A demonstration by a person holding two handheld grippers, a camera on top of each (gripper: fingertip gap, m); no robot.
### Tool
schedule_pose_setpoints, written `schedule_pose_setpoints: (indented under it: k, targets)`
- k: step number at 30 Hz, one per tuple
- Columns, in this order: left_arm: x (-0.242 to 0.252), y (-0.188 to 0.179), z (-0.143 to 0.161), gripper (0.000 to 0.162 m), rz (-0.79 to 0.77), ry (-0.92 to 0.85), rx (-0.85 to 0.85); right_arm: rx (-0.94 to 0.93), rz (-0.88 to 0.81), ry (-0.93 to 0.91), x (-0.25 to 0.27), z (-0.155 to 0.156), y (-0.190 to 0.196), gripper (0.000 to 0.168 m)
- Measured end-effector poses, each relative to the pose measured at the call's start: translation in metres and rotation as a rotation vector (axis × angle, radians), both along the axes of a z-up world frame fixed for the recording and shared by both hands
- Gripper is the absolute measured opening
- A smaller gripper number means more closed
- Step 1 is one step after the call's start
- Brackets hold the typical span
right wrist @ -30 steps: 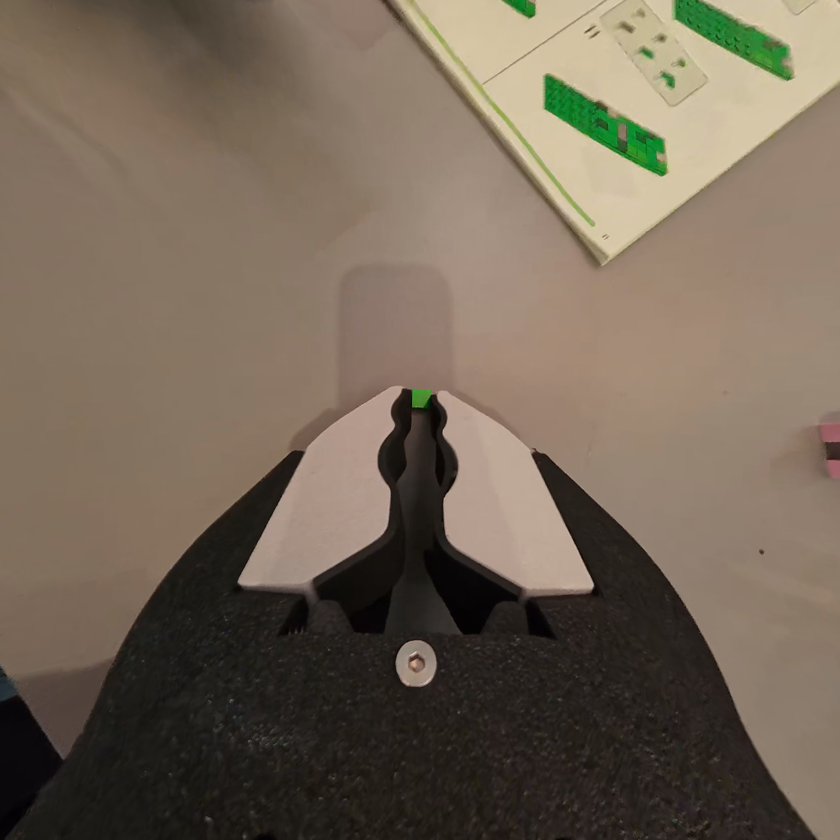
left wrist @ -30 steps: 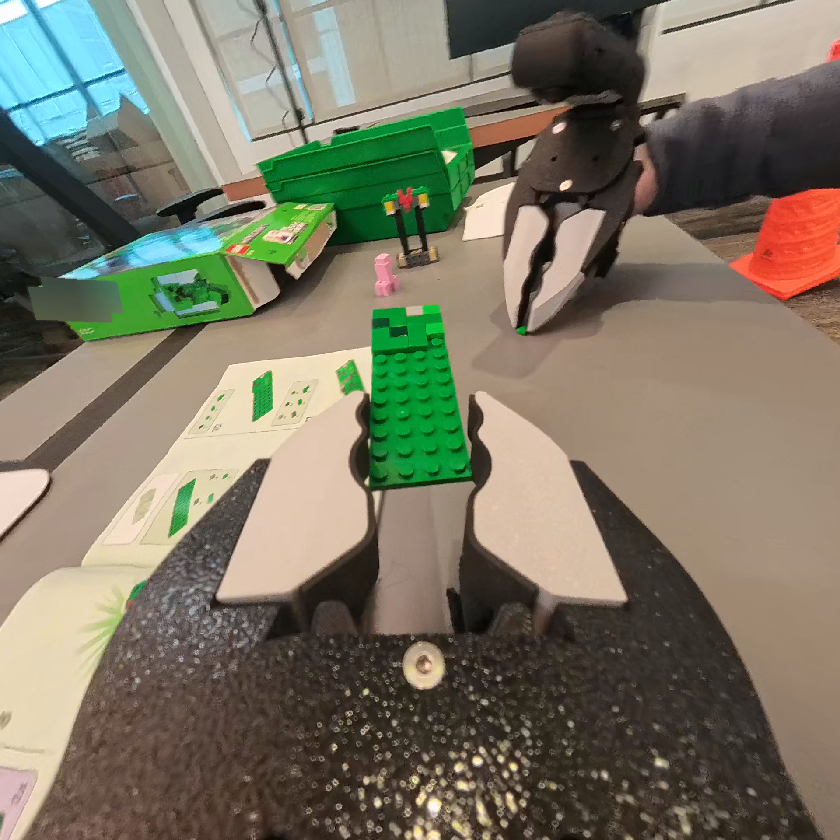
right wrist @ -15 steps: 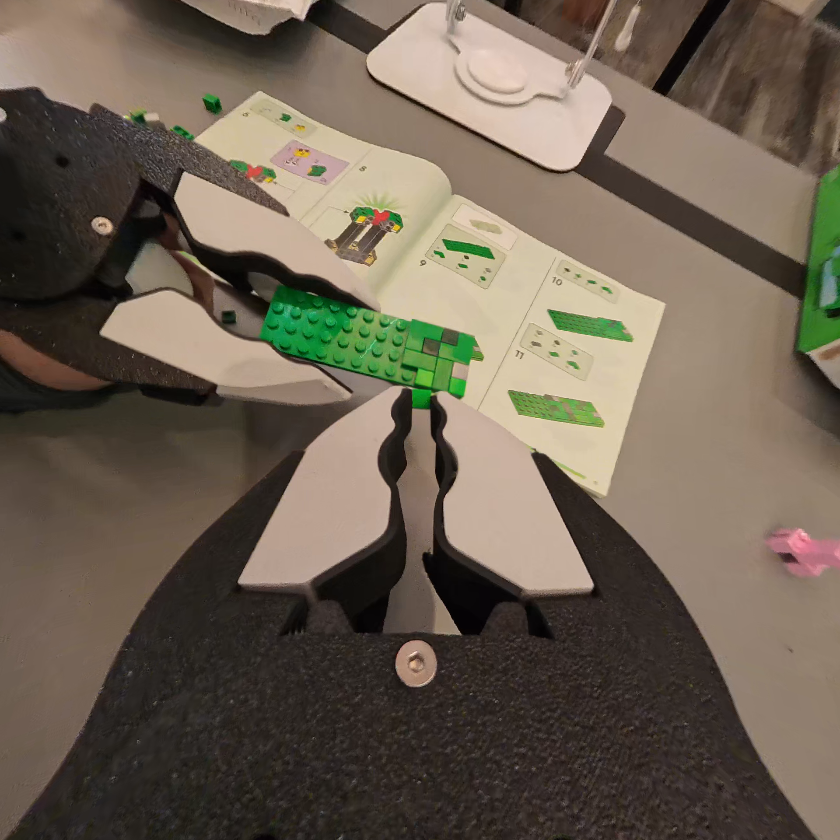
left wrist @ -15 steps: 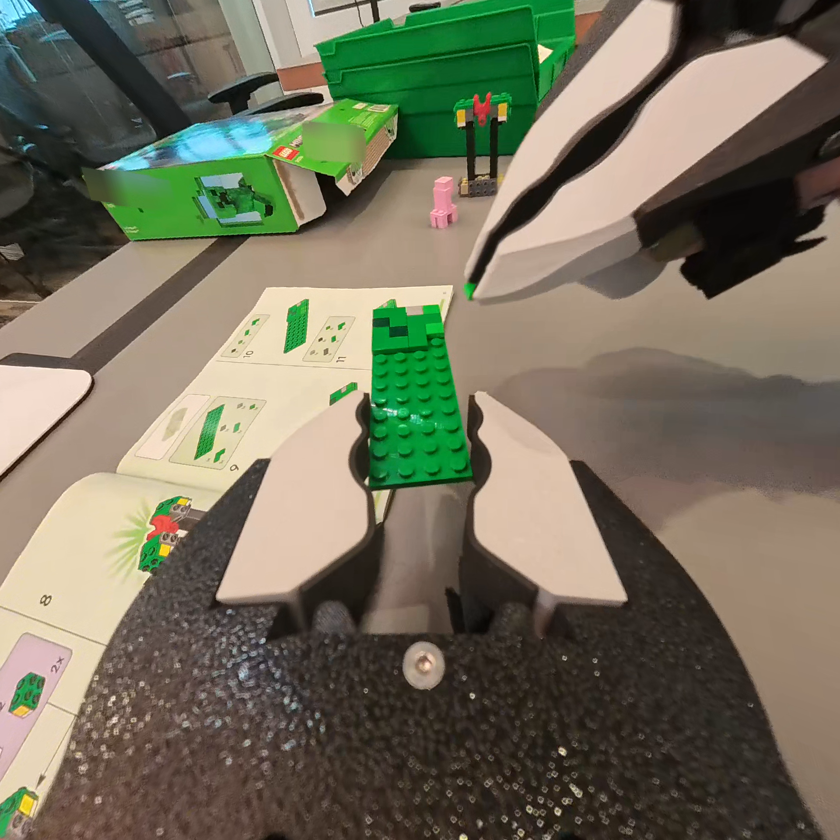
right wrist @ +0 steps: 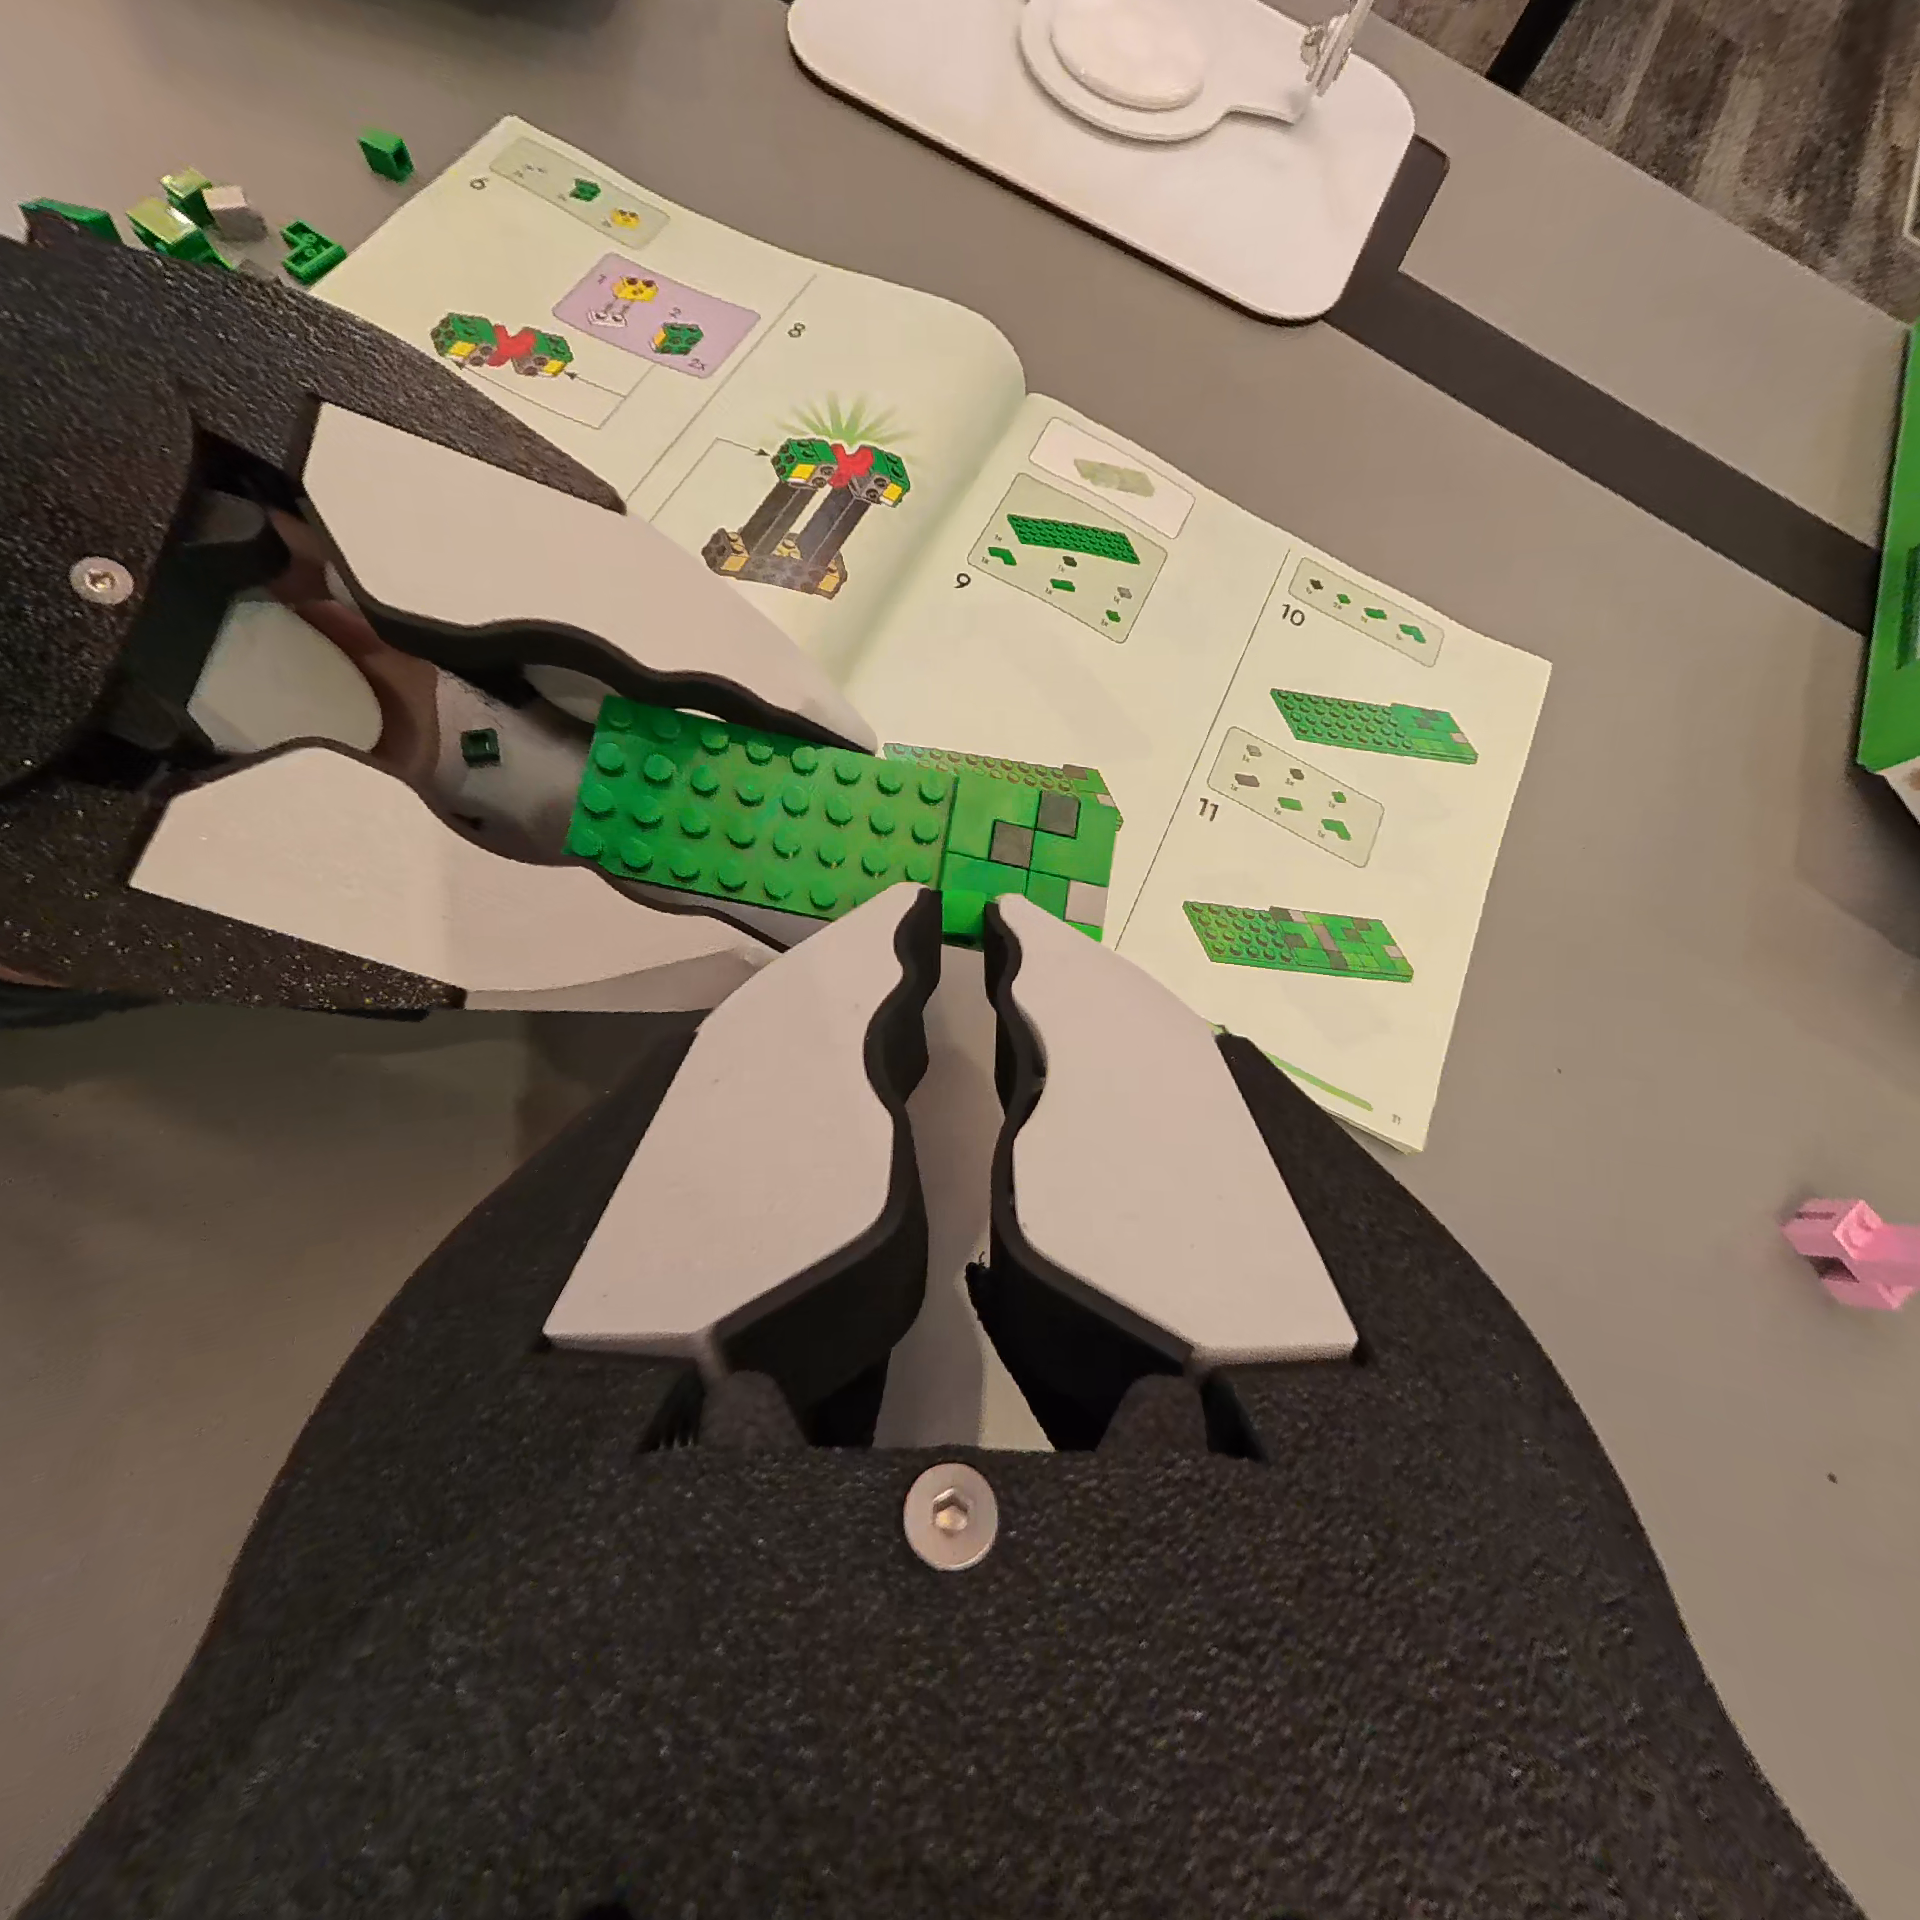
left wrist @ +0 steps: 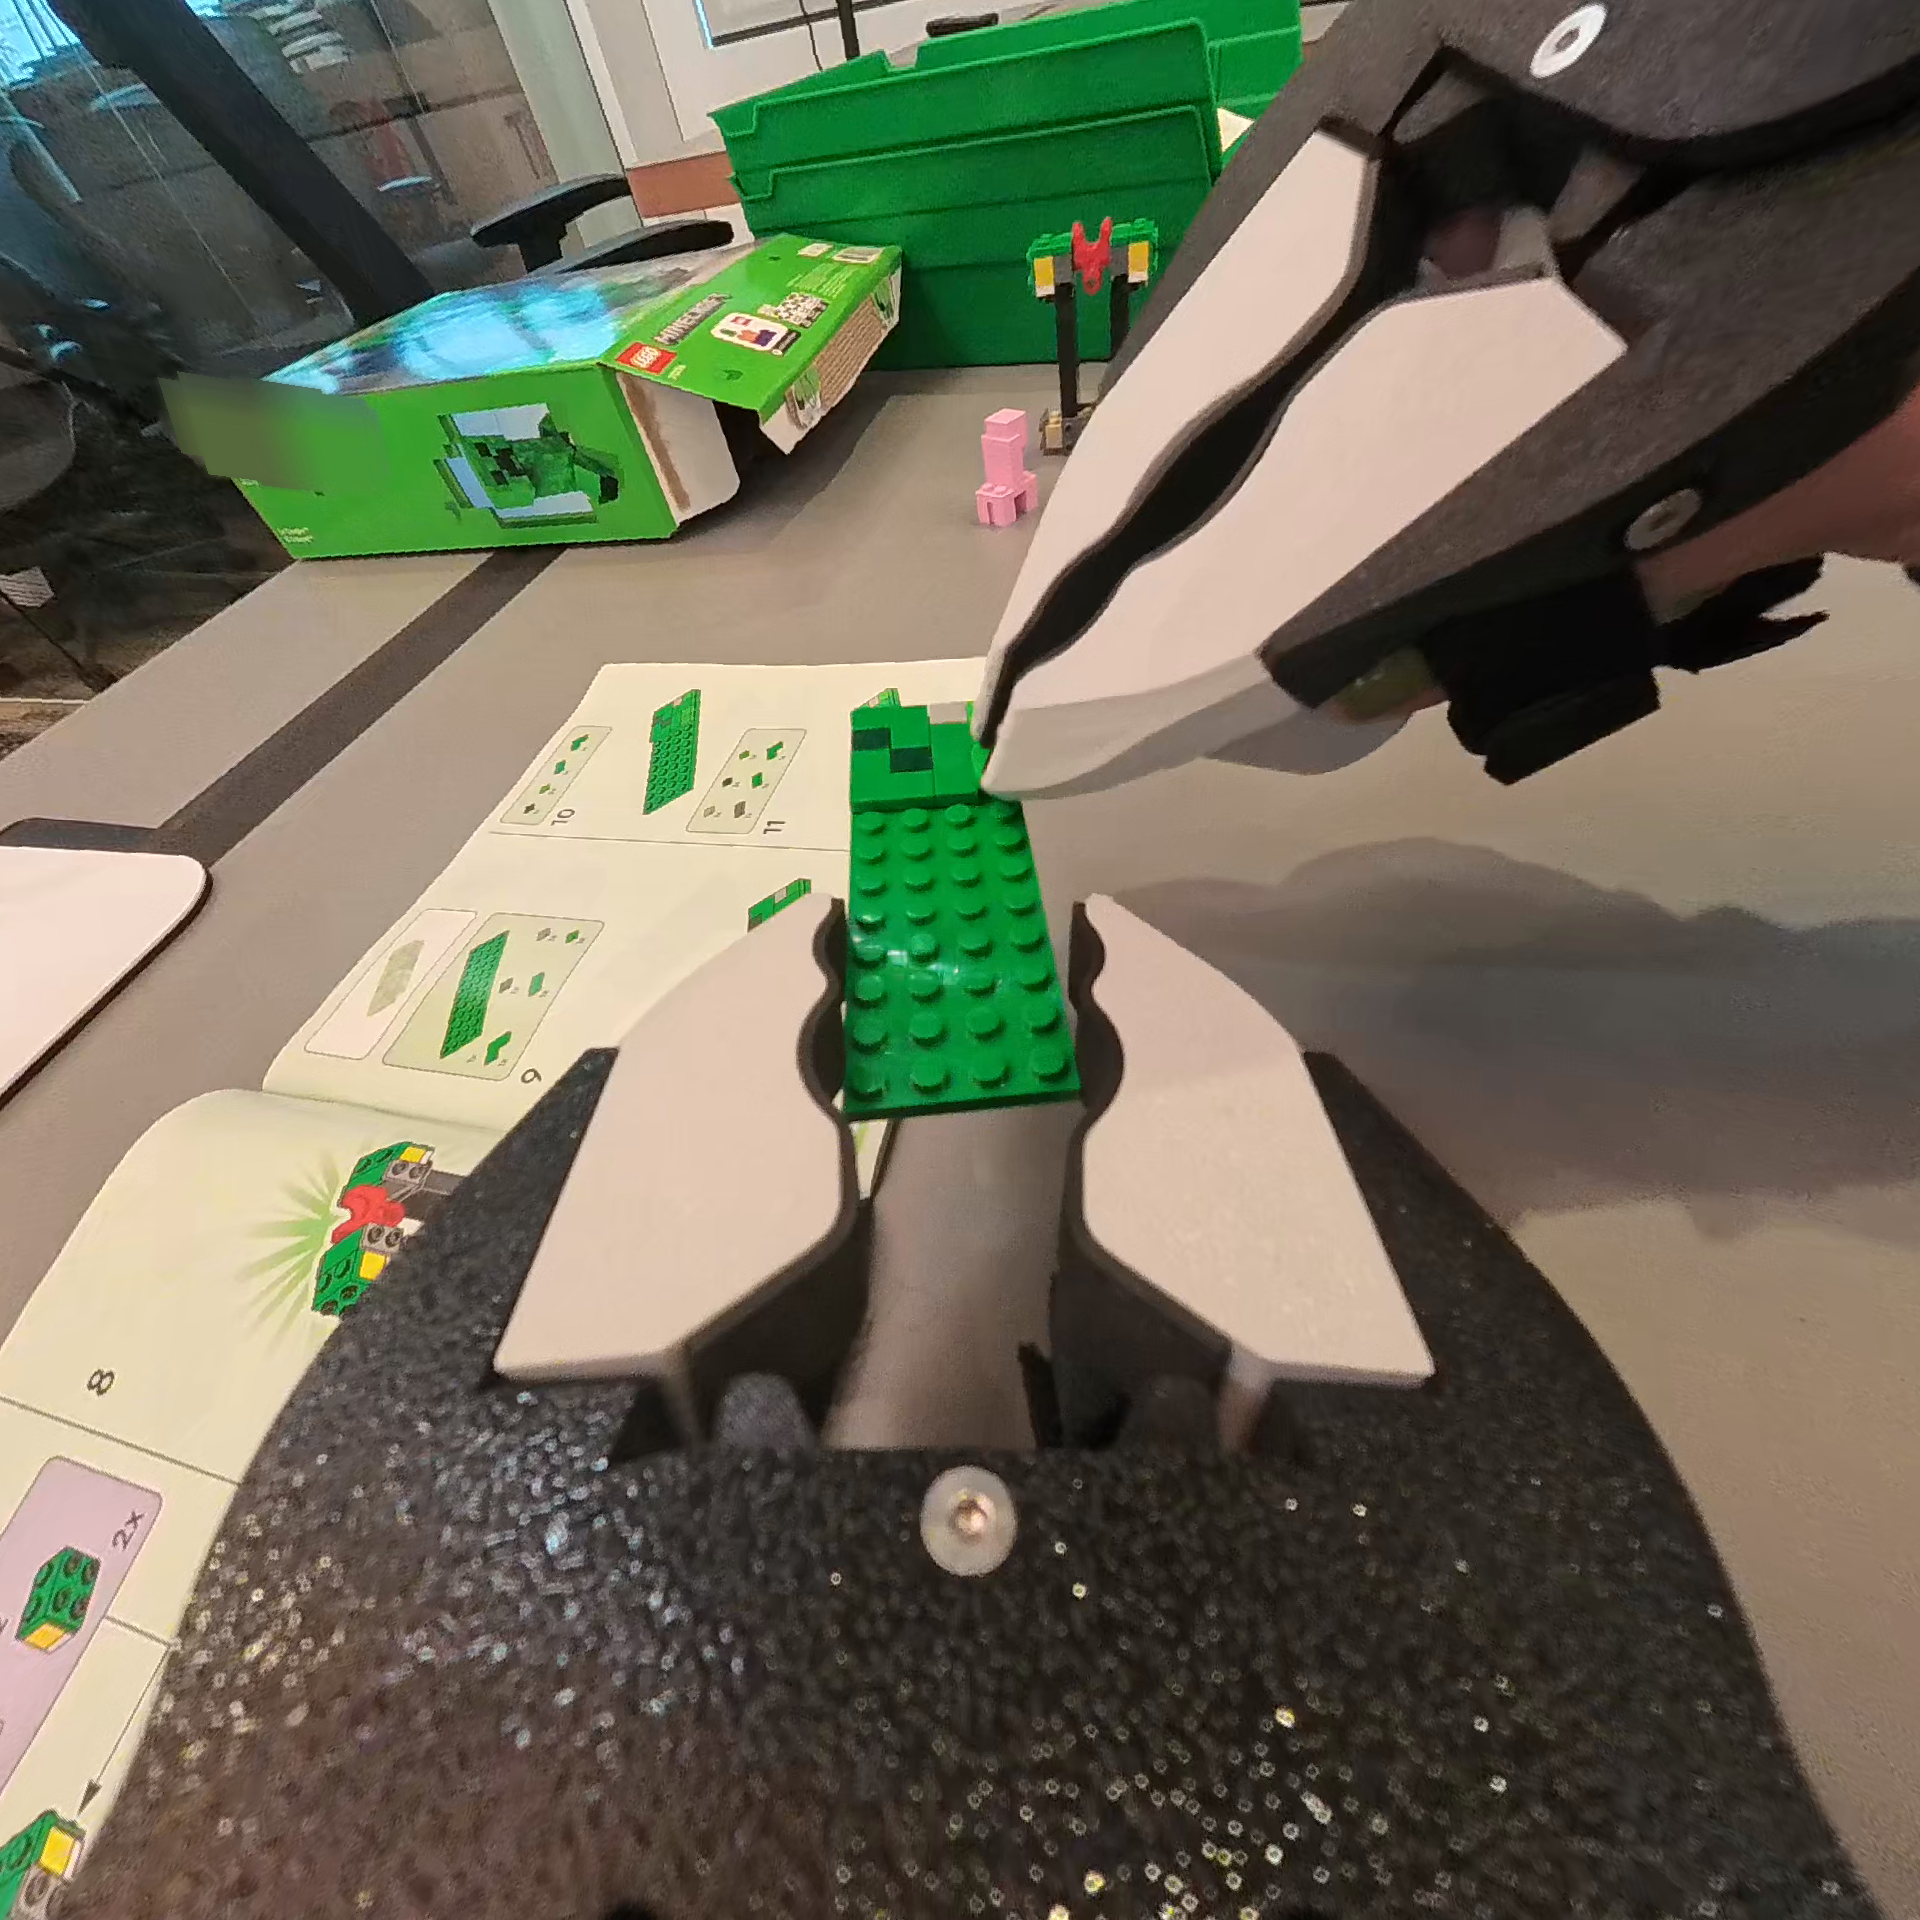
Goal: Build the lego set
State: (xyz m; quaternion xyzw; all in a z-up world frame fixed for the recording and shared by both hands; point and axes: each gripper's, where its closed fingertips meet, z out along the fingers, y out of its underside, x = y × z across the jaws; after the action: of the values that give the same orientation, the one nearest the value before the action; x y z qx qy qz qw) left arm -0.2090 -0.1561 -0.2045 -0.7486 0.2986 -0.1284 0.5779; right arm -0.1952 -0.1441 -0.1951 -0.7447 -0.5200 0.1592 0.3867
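Item: green base plate (left wrist: 956,977), long, thin and studded, with flat green and grey tiles (right wrist: 1039,831) covering its far end. It is held clear of the grey table (left wrist: 1558,1039), above the open instruction booklet (right wrist: 935,436), with its near end clamped by the long edges between the fingers of the left gripper (left wrist: 956,935).

Handling: the plate is judged light and stiff, of smooth hard plastic that may slip or pivot under downward pressure. It is best gripped by the long edges, as it is now. Support under the tiled end is judged advisable while parts are pressed on.

Right gripper (right wrist: 961,914): the fingers are drawn nearly together, and a small green piece (right wrist: 961,914) is pinched at the tips. The tips are touching the near edge of the tiled end. Seating of this piece is judged to be the step in hand.

Loose stock: small green and grey parts (right wrist: 208,223) are scattered on the table beyond the booklet.

Containers: a green cardboard box (left wrist: 540,416) lies on its side with the flap open; its contents cannot be told. Stacked green bins (left wrist: 987,156) stand behind; their contents are hidden.

Also present: a pink figure (left wrist: 1003,468) and a finished tree-like model (left wrist: 1086,301).
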Motion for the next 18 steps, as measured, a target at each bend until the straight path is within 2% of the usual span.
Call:
schedule_pose_setpoints:
  k: [18]
  targets:
    - [-0.0004, 0.0002, 0.0009, 0.04, -0.001, -0.015, -0.003, -0.005, -0.024, -0.002, 0.0, 0.0015, 0.0, 0.013]
